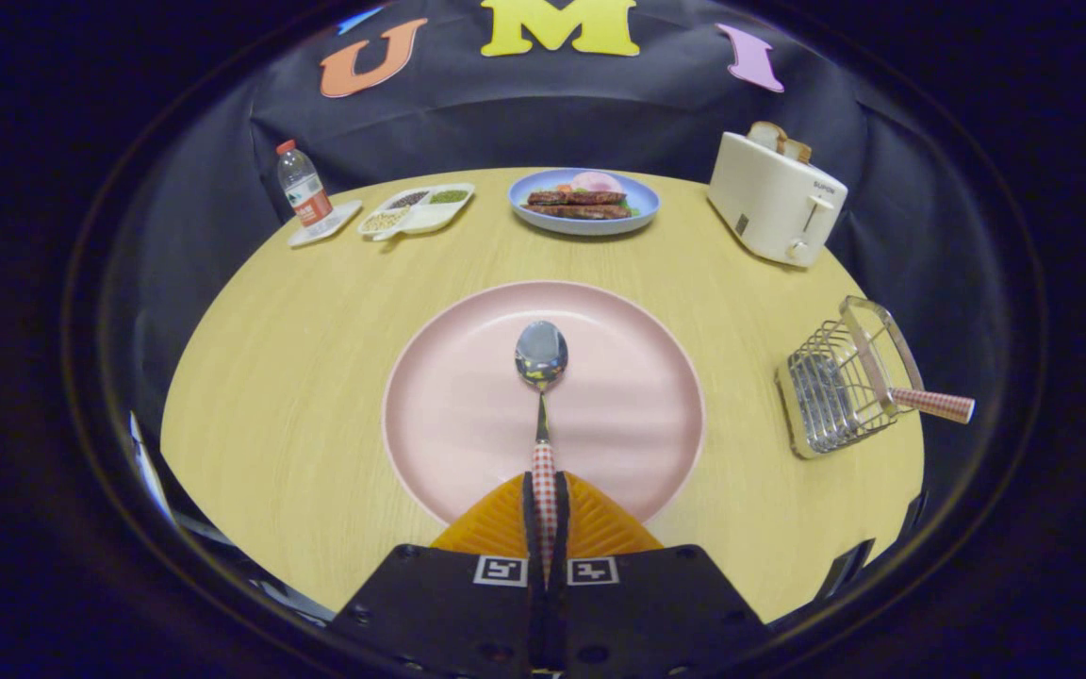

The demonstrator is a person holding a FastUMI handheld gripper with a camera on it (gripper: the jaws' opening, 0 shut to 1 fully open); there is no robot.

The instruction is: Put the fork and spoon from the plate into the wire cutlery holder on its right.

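My gripper (pixel 544 479) is shut on the checked handle of the spoon (pixel 541 358). The spoon points straight ahead from the fingers, its metal bowl over the middle of the pink plate (pixel 449 396); whether it rests on the plate or hangs just above it I cannot tell. To the right of the plate stands the wire cutlery holder (pixel 830 387) on the wooden table. A checked handle (pixel 931 404), the fork's by the look of it, sticks out of the holder toward the right.
At the back of the round table (pixel 288 377) stand a water bottle (pixel 302 185) on a coaster, a divided dish of seeds (pixel 416 209), a blue plate of food (pixel 584 200) and a cream toaster (pixel 775 196) with bread in it.
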